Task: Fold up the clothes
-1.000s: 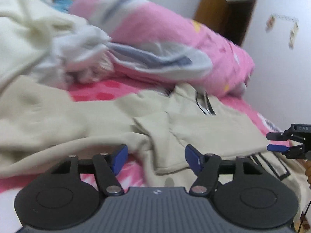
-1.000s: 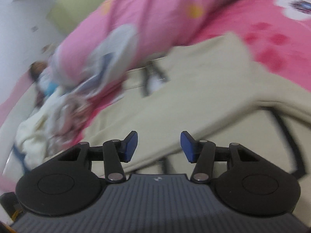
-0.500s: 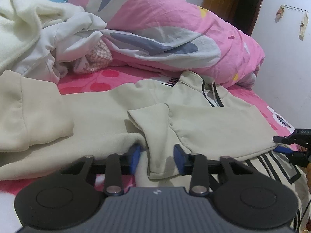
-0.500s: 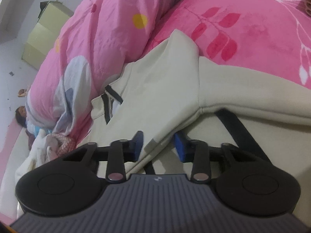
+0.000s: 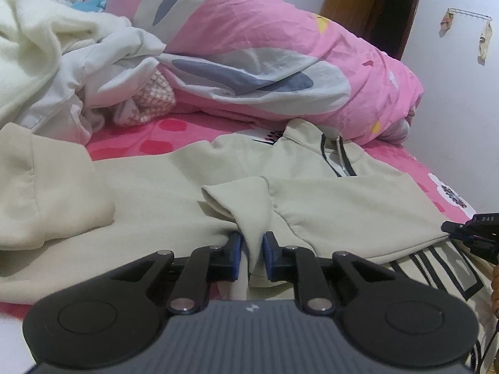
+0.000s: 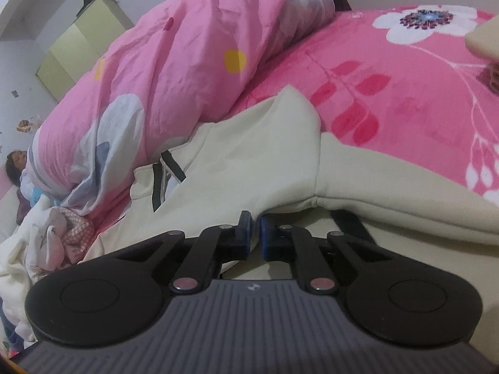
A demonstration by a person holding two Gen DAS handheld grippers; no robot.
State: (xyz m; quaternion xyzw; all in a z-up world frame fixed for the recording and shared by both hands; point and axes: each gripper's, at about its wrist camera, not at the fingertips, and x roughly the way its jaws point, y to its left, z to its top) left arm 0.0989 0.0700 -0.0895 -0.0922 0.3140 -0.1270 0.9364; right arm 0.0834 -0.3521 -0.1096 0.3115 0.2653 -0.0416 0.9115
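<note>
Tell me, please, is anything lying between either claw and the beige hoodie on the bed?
Nothing visible is. The left claw is closing with a fold of the hoodie already between its fingers, and the right claw is shut on the hoodie's edge. The pink duvet and the pile of white clothes lie farther back on the bed.

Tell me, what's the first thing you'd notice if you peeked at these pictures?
Probably the big pink quilt heaped along the far side of the bed, with grey and white shapes on it. In front of it lies a cream zip-up sweatshirt spread over the pink flowery sheet. The left gripper is closing on a cream fold near the middle, and the right gripper is shut on the sweatshirt's edge.
</note>
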